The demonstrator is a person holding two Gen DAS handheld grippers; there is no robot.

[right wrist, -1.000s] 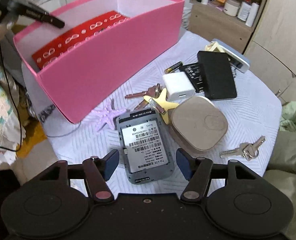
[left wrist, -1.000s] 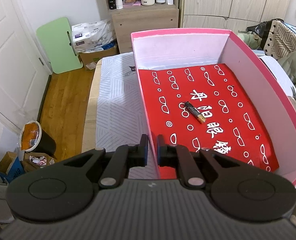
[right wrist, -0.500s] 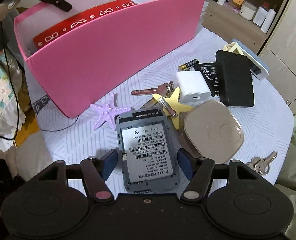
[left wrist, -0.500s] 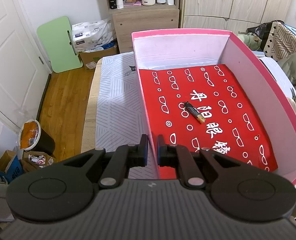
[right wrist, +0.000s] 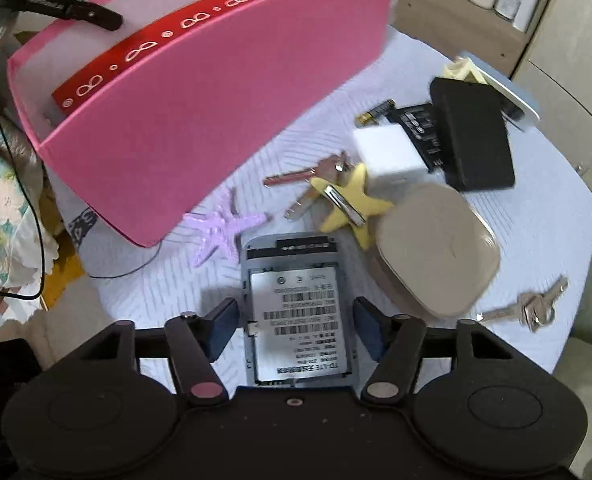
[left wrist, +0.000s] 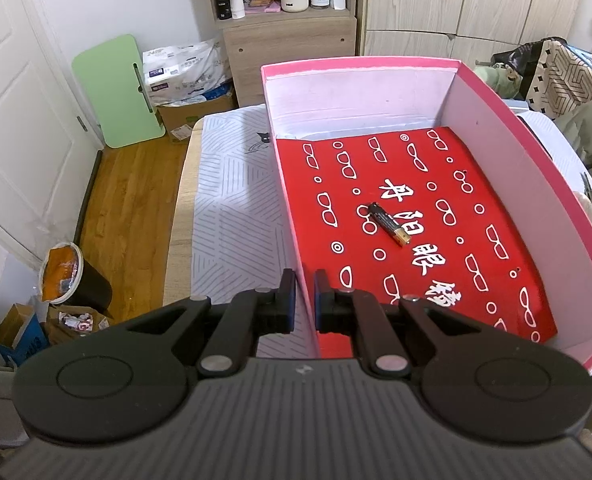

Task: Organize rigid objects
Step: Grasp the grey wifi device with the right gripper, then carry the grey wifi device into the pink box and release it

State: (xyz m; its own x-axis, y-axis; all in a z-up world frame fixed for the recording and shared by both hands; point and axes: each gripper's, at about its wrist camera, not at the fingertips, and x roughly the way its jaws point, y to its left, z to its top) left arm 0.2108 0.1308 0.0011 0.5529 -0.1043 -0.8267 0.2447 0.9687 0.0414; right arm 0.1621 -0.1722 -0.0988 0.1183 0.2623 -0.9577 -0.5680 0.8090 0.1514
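My left gripper [left wrist: 300,300] is shut on the left wall of the pink box [left wrist: 292,216], whose red floor holds one black battery [left wrist: 387,223]. The pink box [right wrist: 200,120] also shows in the right wrist view, with the left gripper's finger over its far rim. My right gripper [right wrist: 294,326] is open, its fingers on either side of a grey phone [right wrist: 297,300] lying back-up without its cover on the white cloth. Next to the phone lie a purple starfish [right wrist: 224,228], a yellow starfish [right wrist: 355,200] and a beige square case [right wrist: 435,248].
Further right lie a white charger [right wrist: 387,152], copper keys [right wrist: 307,176], a battery [right wrist: 375,113], a black case [right wrist: 471,136] and a silver key bunch [right wrist: 531,308] near the table's edge. A bin [left wrist: 68,276] and wooden floor lie left of the table.
My right gripper has moved forward and down, so the grey phone now lies between its open fingers. The left gripper has kept its hold on the box wall.
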